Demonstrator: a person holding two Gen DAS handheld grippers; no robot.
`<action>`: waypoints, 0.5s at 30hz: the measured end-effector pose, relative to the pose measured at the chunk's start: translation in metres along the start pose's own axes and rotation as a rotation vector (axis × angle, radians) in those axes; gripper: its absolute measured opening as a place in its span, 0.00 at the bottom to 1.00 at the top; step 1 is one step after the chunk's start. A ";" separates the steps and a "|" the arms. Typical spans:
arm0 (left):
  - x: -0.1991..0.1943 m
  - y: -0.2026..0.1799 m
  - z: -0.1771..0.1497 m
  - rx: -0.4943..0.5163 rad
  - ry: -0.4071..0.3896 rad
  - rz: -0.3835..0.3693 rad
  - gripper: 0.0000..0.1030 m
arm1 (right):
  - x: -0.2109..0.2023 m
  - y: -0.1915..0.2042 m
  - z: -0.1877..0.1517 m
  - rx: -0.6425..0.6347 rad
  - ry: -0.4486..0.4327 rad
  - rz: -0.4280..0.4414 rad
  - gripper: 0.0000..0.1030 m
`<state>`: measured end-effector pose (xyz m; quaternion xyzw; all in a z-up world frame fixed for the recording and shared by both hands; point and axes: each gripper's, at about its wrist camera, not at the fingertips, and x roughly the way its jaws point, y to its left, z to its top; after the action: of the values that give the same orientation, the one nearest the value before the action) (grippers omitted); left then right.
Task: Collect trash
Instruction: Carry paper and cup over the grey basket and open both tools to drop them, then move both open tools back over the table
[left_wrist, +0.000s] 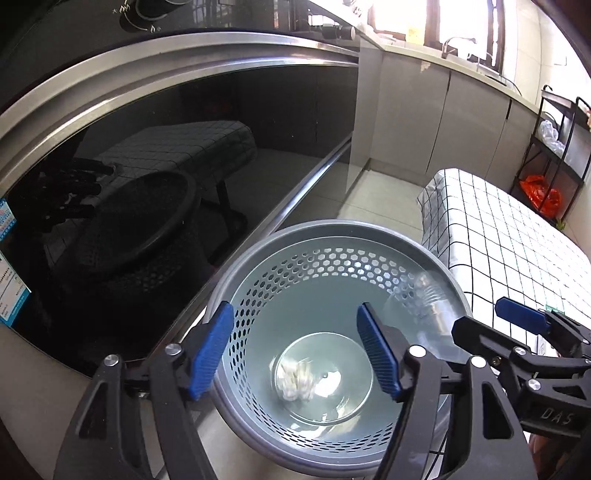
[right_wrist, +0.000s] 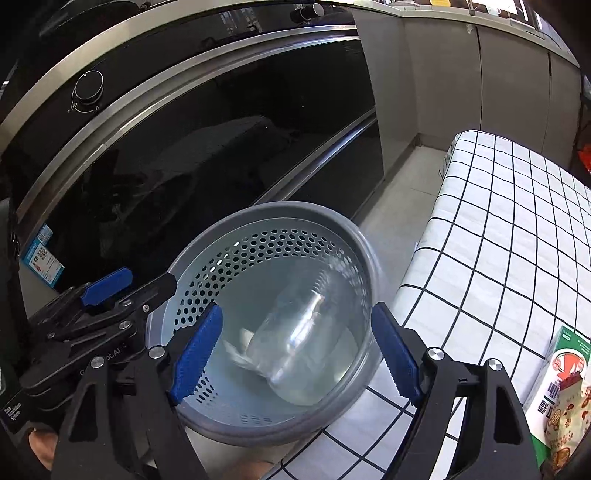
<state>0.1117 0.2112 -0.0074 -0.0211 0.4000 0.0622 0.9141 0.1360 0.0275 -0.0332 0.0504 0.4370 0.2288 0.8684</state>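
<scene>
Both claws, left and right, gape above bin holding blurred bottle.

Both wrist views look steeply down from close above the grey perforated bin. The left wrist view sits on the bin's oven side, facing into its floor; the right wrist view hangs nearer the checked tablecloth beside the bin. The 2 views share the bin, the black oven front behind it (glossy, reflective) and the cloth edge.
</scene>
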 end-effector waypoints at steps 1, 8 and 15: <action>0.000 0.000 0.000 -0.001 0.002 0.000 0.66 | -0.001 0.000 -0.001 -0.003 -0.001 -0.004 0.77; -0.003 0.003 -0.001 -0.007 0.000 -0.003 0.66 | -0.006 0.003 -0.002 -0.010 -0.007 -0.012 0.77; -0.007 0.002 -0.002 -0.011 -0.020 -0.014 0.69 | -0.017 0.003 -0.006 -0.015 -0.017 -0.032 0.77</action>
<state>0.1052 0.2122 -0.0032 -0.0285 0.3902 0.0581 0.9184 0.1216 0.0218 -0.0238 0.0387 0.4286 0.2180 0.8759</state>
